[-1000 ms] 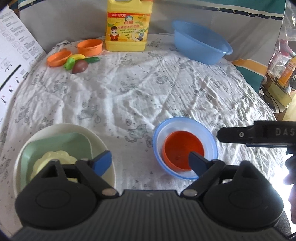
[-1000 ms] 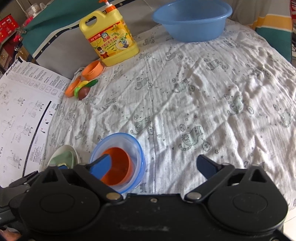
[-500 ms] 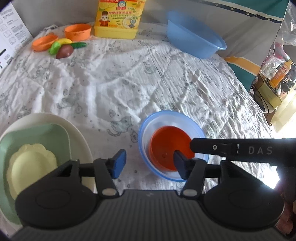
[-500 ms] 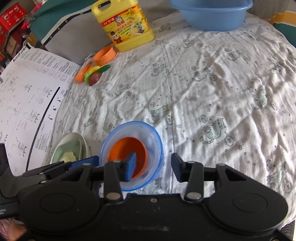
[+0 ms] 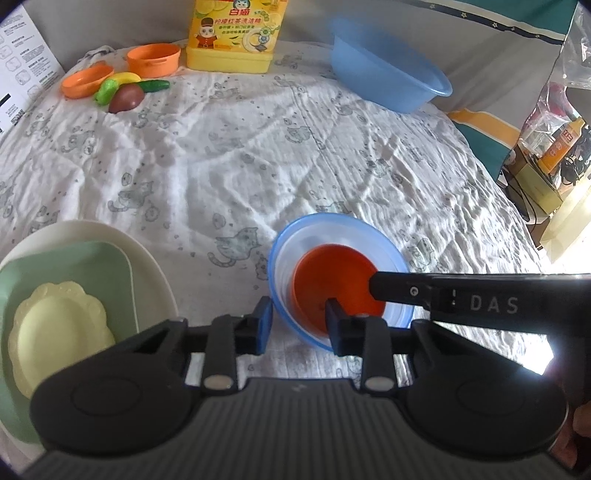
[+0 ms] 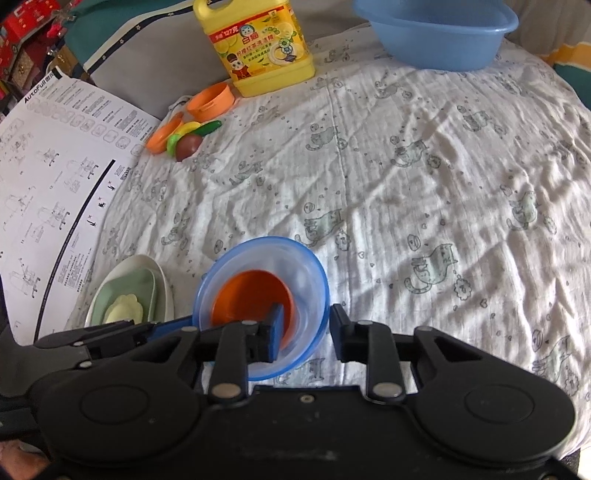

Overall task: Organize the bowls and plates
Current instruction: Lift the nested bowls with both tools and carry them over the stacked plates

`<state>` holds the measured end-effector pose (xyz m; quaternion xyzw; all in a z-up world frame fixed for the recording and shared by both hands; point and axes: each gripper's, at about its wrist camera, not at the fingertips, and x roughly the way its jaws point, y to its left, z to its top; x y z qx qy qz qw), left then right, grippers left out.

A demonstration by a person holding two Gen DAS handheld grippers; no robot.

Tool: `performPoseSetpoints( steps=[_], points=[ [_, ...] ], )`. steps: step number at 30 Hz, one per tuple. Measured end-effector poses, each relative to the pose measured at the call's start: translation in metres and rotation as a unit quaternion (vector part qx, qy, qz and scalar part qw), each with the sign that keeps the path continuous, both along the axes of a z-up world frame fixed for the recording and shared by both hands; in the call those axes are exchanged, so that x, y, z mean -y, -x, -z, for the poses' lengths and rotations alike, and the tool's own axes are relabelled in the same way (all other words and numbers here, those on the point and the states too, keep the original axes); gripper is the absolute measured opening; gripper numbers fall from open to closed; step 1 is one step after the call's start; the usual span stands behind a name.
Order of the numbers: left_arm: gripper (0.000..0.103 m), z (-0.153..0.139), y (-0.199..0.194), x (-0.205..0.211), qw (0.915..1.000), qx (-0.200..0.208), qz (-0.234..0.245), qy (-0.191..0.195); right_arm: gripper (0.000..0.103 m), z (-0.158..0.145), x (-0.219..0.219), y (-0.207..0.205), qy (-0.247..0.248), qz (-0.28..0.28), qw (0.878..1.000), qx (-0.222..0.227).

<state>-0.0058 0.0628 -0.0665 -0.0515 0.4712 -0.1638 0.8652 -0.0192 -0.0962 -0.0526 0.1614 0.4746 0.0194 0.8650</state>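
A blue-rimmed bowl (image 5: pixel 325 218) (image 6: pixel 258 242) stands on the cloth near me, with an orange bowl (image 5: pixel 332 280) (image 6: pixel 247 295) nested in it. My left gripper (image 5: pixel 298 323) straddles the stack's near-left wall: one fingertip outside the blue rim, the other inside the orange bowl. Its jaws are closing. My right gripper (image 6: pixel 306 328) straddles the right wall the same way, also closing; one of its fingers (image 5: pixel 391 290) reaches into the orange bowl. I cannot make out firm pad pressure on either side. To the left lies a white plate (image 5: pixel 147 258) holding a green square plate (image 5: pixel 74 266) and a pale yellow scalloped plate (image 5: pixel 62 325).
At the back stand a yellow detergent jug (image 5: pixel 232 33), a blue basin (image 5: pixel 388 74), and orange toy cups with toy vegetables (image 5: pixel 122 88). A printed sheet (image 6: pixel 55 166) hangs at the left. The cloth-covered table (image 5: pixel 258 147) drops away on the right.
Both pairs of jaws have narrowed from wide apart to a small gap around the bowl stack's walls. The right gripper's finger has slid further left into the orange bowl.
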Motion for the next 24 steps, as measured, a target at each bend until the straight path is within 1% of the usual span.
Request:
performPoseSetpoints(
  steps=[11,19,24],
  points=[
    [0.029,-0.001,0.001,0.001,1.0000,0.002,0.000,-0.006,0.027,0.000,-0.004,-0.002,0.021,-0.005,1.000,0.006],
    [0.029,-0.013,0.005,-0.002,0.9999,0.009,-0.005,-0.008,0.027,-0.013,-0.011,-0.002,0.032,-0.011,0.999,0.014],
    [0.029,-0.022,0.007,-0.011,0.9998,0.015,-0.016,-0.004,0.027,-0.022,-0.018,-0.005,0.034,-0.019,0.999,0.022]
  ],
)
